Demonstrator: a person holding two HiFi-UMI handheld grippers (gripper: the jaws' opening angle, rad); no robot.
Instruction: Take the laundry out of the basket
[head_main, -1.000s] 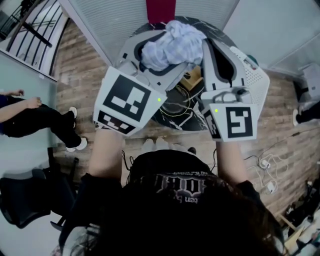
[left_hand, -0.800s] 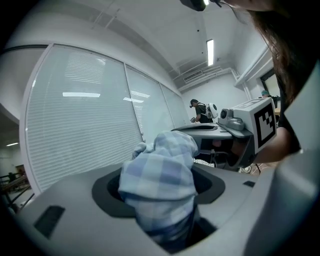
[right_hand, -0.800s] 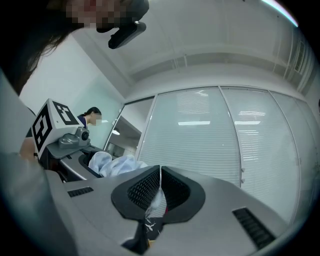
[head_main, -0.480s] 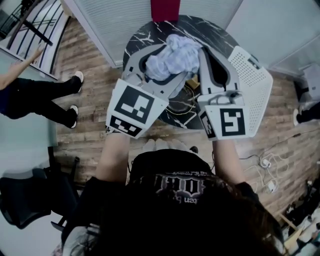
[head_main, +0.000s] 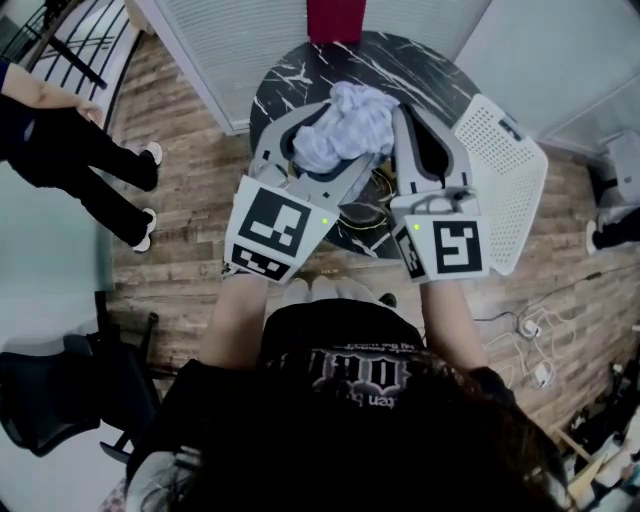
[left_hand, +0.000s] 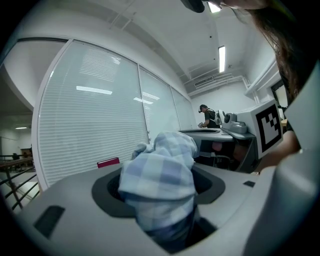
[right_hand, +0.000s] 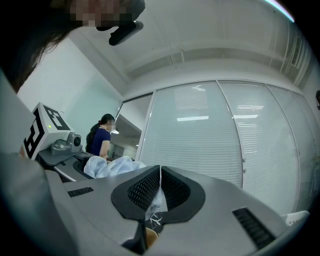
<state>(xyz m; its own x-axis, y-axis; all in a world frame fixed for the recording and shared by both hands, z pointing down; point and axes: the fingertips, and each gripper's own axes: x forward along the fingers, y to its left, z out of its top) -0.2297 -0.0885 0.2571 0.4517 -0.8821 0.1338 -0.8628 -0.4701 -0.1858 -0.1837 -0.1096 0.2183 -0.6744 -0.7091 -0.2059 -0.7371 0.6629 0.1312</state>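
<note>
A light blue checked cloth (head_main: 347, 128) hangs bunched above the round black marble table (head_main: 420, 65). My left gripper (head_main: 322, 152) is shut on it; in the left gripper view the cloth (left_hand: 160, 175) fills the gap between the jaws of the left gripper (left_hand: 162, 212). My right gripper (head_main: 408, 125) is just to the right of the cloth, level with the left one. Its jaws stand together in the right gripper view (right_hand: 160, 185), and I see nothing held between them. The cloth (right_hand: 111, 166) shows there to the left. The white perforated laundry basket (head_main: 505, 180) is at the table's right edge.
A dark red panel (head_main: 335, 20) stands behind the table against a blinds-covered glass wall. A person (head_main: 70, 150) stands on the wooden floor at the left. A black chair (head_main: 50, 390) is at lower left. Cables and a plug strip (head_main: 530, 340) lie at lower right.
Both grippers and the cloth have sunk away from my head toward the table. More of the basket shows now. The person at the left has got up and shifted.
</note>
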